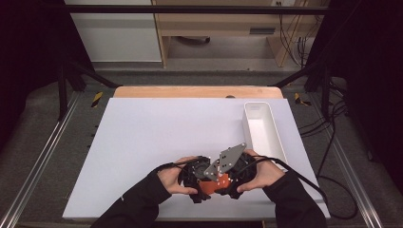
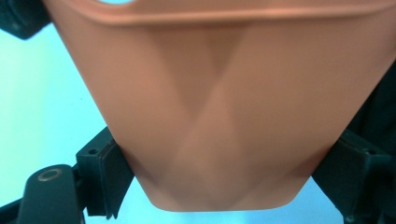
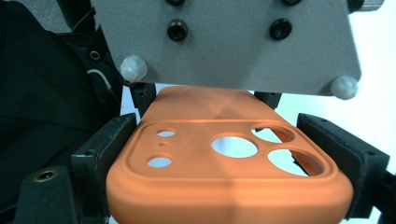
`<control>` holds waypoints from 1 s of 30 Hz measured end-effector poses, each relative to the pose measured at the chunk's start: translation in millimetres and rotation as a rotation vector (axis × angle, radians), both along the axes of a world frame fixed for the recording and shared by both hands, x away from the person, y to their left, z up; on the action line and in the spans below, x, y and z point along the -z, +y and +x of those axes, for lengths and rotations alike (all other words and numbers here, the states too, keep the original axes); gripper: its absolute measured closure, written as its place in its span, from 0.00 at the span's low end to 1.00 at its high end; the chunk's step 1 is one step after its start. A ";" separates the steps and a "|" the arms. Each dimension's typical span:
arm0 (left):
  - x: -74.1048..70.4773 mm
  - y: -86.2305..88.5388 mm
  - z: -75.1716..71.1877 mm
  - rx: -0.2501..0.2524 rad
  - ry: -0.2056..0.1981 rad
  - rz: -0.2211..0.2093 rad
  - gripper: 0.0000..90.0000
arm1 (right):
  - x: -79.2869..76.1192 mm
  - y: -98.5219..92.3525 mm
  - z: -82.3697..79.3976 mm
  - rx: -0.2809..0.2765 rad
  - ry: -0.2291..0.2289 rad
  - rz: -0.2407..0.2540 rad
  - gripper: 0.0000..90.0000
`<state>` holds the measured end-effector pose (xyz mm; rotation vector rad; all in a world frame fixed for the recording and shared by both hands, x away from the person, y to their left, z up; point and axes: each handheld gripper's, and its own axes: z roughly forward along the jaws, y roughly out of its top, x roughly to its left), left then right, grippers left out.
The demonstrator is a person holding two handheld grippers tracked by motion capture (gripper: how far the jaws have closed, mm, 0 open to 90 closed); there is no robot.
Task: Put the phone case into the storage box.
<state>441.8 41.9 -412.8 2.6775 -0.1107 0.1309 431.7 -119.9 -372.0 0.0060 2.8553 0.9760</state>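
Your grippers and hands hide most of the orange phone case between them. The grey plate covers its far end, beyond your right gripper's jaws.

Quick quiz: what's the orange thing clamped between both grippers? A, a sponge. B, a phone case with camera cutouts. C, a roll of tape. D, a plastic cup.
B: the orange phone case shows round camera holes in its raised corner, with the right gripper closed on its sides.
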 end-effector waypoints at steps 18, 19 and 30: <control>-4.4 8.2 3.1 -0.033 -0.021 -0.052 0.17 | -7.0 -5.8 -0.5 0.036 -0.044 0.070 0.07; -3.5 8.4 2.2 -0.042 -0.013 -0.063 0.17 | -7.6 -6.2 -0.6 0.039 -0.045 0.074 0.06; -3.9 18.6 4.8 -0.053 0.007 -0.097 0.17 | -21.5 -19.6 -3.3 0.083 -0.086 0.138 0.03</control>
